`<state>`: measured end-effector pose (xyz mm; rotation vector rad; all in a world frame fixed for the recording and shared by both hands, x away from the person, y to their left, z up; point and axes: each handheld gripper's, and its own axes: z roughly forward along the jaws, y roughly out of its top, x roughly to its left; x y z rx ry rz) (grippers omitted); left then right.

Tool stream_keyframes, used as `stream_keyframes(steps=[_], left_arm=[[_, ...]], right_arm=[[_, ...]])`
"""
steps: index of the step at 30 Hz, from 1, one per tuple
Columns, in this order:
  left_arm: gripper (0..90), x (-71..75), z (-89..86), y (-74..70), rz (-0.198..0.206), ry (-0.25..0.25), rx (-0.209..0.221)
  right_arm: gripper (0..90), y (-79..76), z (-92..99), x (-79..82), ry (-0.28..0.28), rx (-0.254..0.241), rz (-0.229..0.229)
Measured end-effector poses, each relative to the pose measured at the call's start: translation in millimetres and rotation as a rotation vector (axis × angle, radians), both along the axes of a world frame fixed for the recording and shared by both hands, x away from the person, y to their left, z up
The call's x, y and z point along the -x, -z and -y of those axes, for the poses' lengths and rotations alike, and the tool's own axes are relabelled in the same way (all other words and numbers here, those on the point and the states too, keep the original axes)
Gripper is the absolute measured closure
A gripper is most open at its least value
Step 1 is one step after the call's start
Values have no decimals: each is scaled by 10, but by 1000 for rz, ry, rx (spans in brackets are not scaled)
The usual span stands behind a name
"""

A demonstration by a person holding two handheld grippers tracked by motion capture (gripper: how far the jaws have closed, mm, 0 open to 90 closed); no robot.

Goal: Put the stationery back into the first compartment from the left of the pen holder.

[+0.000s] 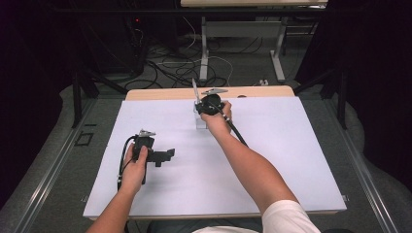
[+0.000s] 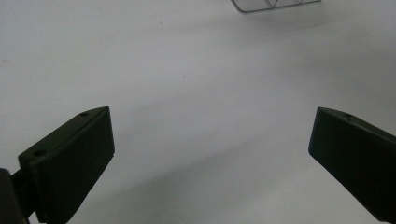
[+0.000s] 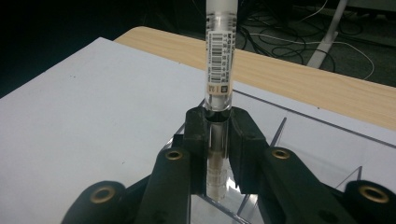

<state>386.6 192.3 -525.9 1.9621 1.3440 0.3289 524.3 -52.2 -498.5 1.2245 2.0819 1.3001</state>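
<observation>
A clear tube (image 3: 220, 56) with a white cap end and a barcode label stands upright between the jaws of my right gripper (image 3: 217, 126), which is shut on its lower part. Below it is a clear plastic rack (image 3: 279, 130) with dividers; the tube's bottom end reaches down into it. In the high view the right gripper (image 1: 201, 104) is at the far middle of the table, with the tube (image 1: 195, 90) sticking up above the rack (image 1: 200, 121). My left gripper (image 1: 165, 156) rests low over the white sheet at the left, open, with nothing between its jaws (image 2: 210, 154).
A white sheet (image 1: 272, 145) covers most of the wooden table (image 1: 262, 91). A corner of the clear rack (image 2: 275, 5) shows at the top of the left gripper view. Cables and table legs lie on the floor beyond the far edge.
</observation>
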Motion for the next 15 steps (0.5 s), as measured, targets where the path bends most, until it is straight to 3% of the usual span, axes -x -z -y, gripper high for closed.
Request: stream_keyframes(steps=[7,13,15], left_arm=[[3,-3,7,-2,-2,3,-2],[3,-8,5,5,-2,4,-8],[3,-9,7,9,-2,3,-11]], right_arm=[[684,-39,41,56,-3,-16,23],[539,-90,145,117,-37,-36,32],[512,-106,191,153,-20,-28,58]])
